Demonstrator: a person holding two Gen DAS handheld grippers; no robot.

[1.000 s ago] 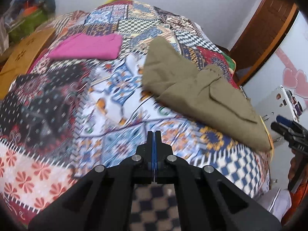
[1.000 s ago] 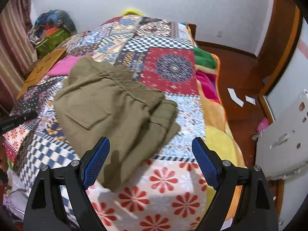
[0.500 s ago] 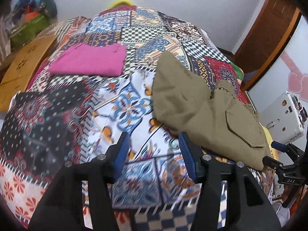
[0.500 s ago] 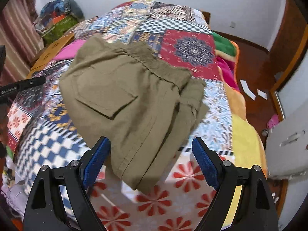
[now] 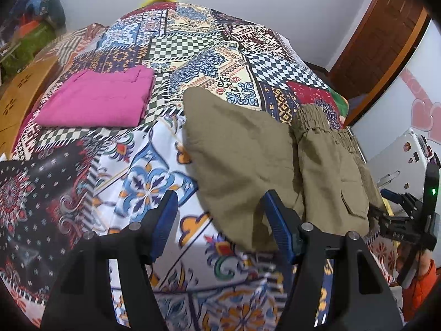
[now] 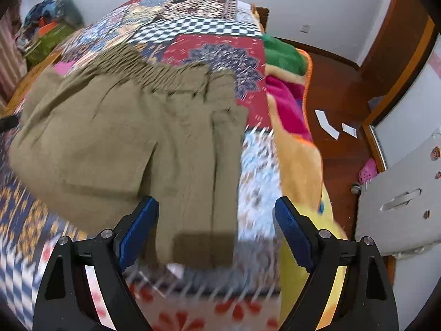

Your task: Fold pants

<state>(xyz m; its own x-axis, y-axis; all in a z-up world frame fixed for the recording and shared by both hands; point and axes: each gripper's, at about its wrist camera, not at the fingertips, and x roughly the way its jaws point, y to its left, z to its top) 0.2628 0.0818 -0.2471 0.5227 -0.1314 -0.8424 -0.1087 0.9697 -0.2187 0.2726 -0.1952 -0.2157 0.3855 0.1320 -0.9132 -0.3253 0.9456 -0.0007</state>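
Observation:
Olive-green pants (image 5: 248, 149) lie folded over on the patchwork bedspread (image 5: 137, 165), waistband toward the far right. My left gripper (image 5: 220, 215) is open and empty, its fingertips just above the near left edge of the pants. In the right wrist view the pants (image 6: 124, 143) fill the middle left, with the elastic waistband at the top. My right gripper (image 6: 216, 220) is open and empty, its jaws straddling the near right corner of the pants. The right gripper also shows in the left wrist view (image 5: 405, 220) at the far right.
A folded pink garment (image 5: 96, 99) lies on the bed at the far left. A wooden board (image 5: 19, 104) stands beside the bed's left edge. A white suitcase (image 6: 405, 209) and the wood floor (image 6: 341, 88) lie right of the bed.
My left gripper opened from shut and moved forward to the pants' near left edge. My right gripper stayed open and moved forward and down over the pants' near right corner.

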